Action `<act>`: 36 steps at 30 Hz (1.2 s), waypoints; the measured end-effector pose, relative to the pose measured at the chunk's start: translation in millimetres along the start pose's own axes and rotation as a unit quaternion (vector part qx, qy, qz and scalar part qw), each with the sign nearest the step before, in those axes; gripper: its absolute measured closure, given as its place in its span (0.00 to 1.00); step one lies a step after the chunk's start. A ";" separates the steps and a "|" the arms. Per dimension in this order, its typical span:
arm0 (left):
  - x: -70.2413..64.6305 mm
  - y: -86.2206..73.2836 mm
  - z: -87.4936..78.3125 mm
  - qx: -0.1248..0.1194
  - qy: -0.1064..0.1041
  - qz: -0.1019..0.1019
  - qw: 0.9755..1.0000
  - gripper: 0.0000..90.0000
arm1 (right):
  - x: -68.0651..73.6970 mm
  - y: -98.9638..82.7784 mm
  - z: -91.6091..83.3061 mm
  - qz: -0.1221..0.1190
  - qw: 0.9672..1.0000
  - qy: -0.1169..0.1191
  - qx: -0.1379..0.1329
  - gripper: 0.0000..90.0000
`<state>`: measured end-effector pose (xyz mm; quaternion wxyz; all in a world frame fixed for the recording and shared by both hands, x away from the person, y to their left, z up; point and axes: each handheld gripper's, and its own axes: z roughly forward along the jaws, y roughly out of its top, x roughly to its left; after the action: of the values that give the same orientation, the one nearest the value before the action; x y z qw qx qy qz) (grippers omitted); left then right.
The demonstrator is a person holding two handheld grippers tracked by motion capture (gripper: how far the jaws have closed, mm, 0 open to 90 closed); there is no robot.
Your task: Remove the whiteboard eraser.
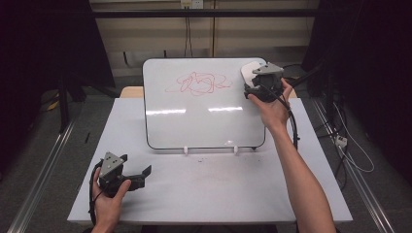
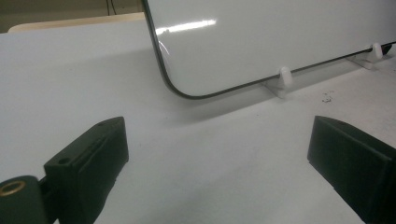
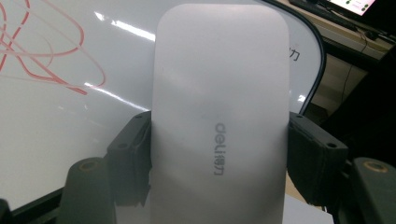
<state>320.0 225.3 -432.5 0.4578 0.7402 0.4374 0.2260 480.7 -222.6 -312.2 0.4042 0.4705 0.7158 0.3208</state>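
The right gripper [image 3: 219, 154] pinches the white eraser [image 3: 219, 102] at the whiteboard's [image 1: 204, 116] far right corner, near the red scribble [image 1: 198, 83]. The left gripper [image 1: 137, 171] rests spread at the table's [image 1: 218, 194] near left corner.

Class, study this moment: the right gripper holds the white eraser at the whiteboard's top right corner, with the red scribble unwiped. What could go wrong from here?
1. The right gripper clamps only the eraser's sides; pressing to wipe might twist it loose.
2. The whiteboard leans on small white clips; a hard push could shift it.
3. The left gripper, open and apart, does not steady it.
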 end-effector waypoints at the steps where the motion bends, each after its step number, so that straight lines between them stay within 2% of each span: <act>1: -0.2 -0.2 0.4 0.000 0.000 -0.002 1.000 0.06 | 0.1 -0.1 -0.2 0.000 1.000 0.000 0.000 0.35; 7: -2.0 1.0 0.5 0.001 0.000 0.005 1.000 0.06 | -2.8 0.1 -2.1 0.006 1.000 0.010 0.000 0.35; 10: -1.7 0.3 2.1 0.004 -0.003 0.000 1.000 0.06 | -6.0 -0.2 -3.6 0.011 1.000 0.021 -0.001 0.35; 21: -1.1 0.2 1.6 0.004 -0.002 0.001 1.000 0.06 | -17.1 -2.8 -9.3 0.050 0.997 0.062 -0.018 0.35; 26: -1.6 0.2 1.3 0.003 -0.002 0.001 1.000 0.06 | -16.3 -0.3 -19.0 0.043 0.997 0.063 -0.030 0.35; 31: -0.5 -1.3 1.5 0.006 -0.003 0.000 1.000 0.06 | -16.3 -7.9 -21.1 0.048 0.996 0.066 -0.036 0.35; 36: 2.3 -2.1 3.2 0.009 -0.005 -0.011 1.000 0.06 | -14.0 -14.5 -27.0 0.046 0.995 0.072 -0.049 0.35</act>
<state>322.7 226.1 -436.0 0.4557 0.7406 0.4451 0.2137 454.2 -242.9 -307.9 0.3589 0.4583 0.7043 0.4064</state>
